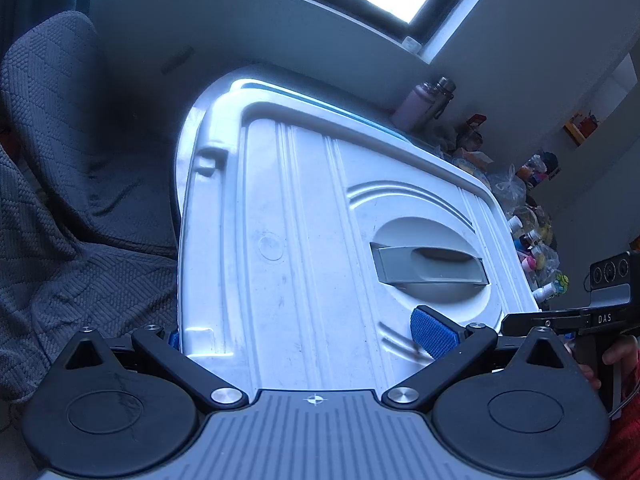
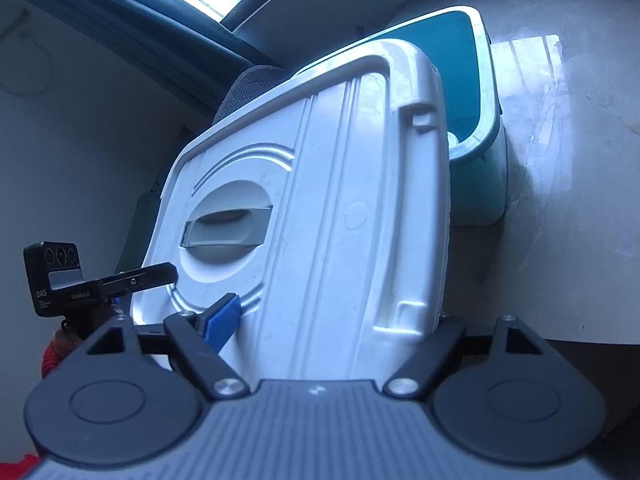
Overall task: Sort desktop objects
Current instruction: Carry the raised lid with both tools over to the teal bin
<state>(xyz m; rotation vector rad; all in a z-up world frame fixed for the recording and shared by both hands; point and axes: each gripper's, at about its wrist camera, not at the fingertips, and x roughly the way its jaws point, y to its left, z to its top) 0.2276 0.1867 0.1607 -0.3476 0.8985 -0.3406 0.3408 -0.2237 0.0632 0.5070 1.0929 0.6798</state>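
A large white plastic lid (image 1: pixel 304 240) with a grey recessed handle (image 1: pixel 428 266) fills the left wrist view. My left gripper (image 1: pixel 304 340) holds its near edge, one blue pad (image 1: pixel 434 330) on the top face. The right wrist view shows the same lid (image 2: pixel 332 216), tilted above an open teal storage box (image 2: pixel 476 128). My right gripper (image 2: pixel 324 320) grips the lid's near edge too, a blue pad (image 2: pixel 222 322) on top. Each gripper shows at the other view's edge.
A grey knitted sofa cover (image 1: pixel 60 184) lies to the left. A pink bottle (image 1: pixel 416 108) and several small toys and bags (image 1: pixel 532 232) crowd the desk at the right. The pale desk top (image 2: pixel 560 208) extends right of the box.
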